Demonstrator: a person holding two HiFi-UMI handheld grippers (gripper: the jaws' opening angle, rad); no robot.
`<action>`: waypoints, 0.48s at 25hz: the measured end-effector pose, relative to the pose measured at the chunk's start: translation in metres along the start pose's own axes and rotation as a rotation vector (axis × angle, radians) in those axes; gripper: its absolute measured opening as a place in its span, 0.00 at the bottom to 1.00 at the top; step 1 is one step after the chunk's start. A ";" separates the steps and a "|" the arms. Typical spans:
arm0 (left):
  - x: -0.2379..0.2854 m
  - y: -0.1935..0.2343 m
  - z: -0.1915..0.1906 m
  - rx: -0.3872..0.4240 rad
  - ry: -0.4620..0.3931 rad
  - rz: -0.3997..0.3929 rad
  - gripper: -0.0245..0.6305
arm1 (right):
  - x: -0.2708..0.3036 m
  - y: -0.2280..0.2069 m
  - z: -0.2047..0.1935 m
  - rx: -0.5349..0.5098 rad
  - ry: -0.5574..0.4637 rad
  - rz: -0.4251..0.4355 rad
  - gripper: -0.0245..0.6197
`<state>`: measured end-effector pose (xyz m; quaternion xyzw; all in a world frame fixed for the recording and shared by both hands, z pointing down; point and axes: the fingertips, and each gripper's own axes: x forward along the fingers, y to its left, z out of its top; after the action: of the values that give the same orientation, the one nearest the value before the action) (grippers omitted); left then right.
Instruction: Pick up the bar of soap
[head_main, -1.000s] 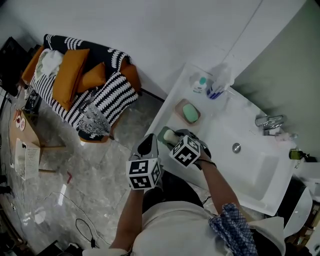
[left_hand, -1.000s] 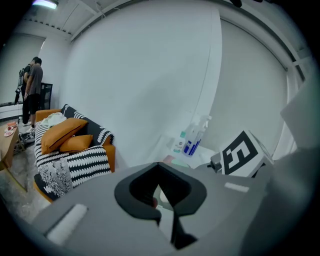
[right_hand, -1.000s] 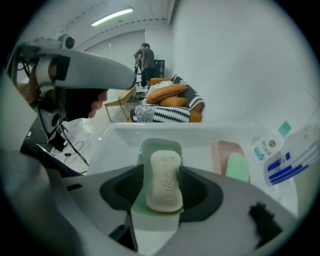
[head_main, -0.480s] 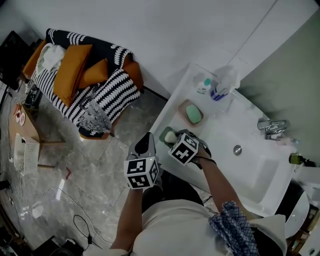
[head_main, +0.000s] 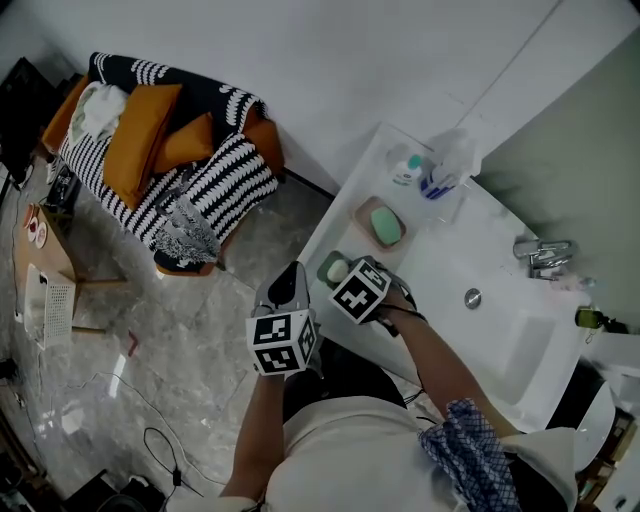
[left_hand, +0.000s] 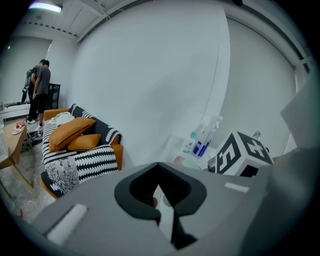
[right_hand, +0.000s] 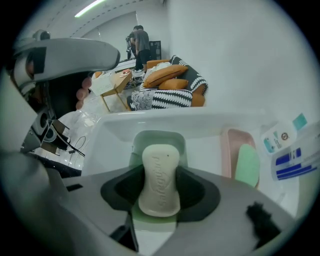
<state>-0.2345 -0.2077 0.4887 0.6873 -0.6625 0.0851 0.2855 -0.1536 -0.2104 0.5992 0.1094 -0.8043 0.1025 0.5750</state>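
Note:
A cream bar of soap (right_hand: 160, 180) lies lengthwise over a green soap dish (right_hand: 159, 137) near the front left corner of the white washstand (head_main: 425, 265). My right gripper (right_hand: 160, 187) points steeply down over it, and its black pads sit against both long sides of the bar. From the head view the soap (head_main: 338, 269) peeks out just beyond the right gripper (head_main: 347, 275). Whether the bar is off the dish I cannot tell. My left gripper (head_main: 290, 288) hangs in front of the washstand, off its edge, with its jaws (left_hand: 162, 200) together on nothing.
A pink dish (head_main: 368, 212) holding a green soap (head_main: 384, 226) lies just behind the green dish. A small bottle (head_main: 405, 168) and a spray bottle (head_main: 445, 165) stand at the back. The basin (head_main: 500, 320) and tap (head_main: 540, 250) are to the right. A striped sofa (head_main: 160, 150) stands on the floor, left.
The right gripper has shifted slightly up and left over the green dish and covers more of the soap. The left gripper has hardly moved.

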 end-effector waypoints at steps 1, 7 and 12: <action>0.000 -0.001 -0.001 0.002 0.002 -0.002 0.05 | 0.000 0.000 -0.001 0.001 0.004 0.001 0.36; 0.000 -0.004 -0.001 0.005 -0.005 0.000 0.05 | -0.003 -0.001 0.003 -0.006 -0.058 -0.032 0.36; 0.002 -0.010 -0.011 0.016 0.045 -0.020 0.05 | -0.008 -0.001 0.002 0.006 -0.132 -0.063 0.36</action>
<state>-0.2221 -0.2042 0.4955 0.6941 -0.6482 0.1032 0.2957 -0.1522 -0.2110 0.5909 0.1427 -0.8365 0.0794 0.5231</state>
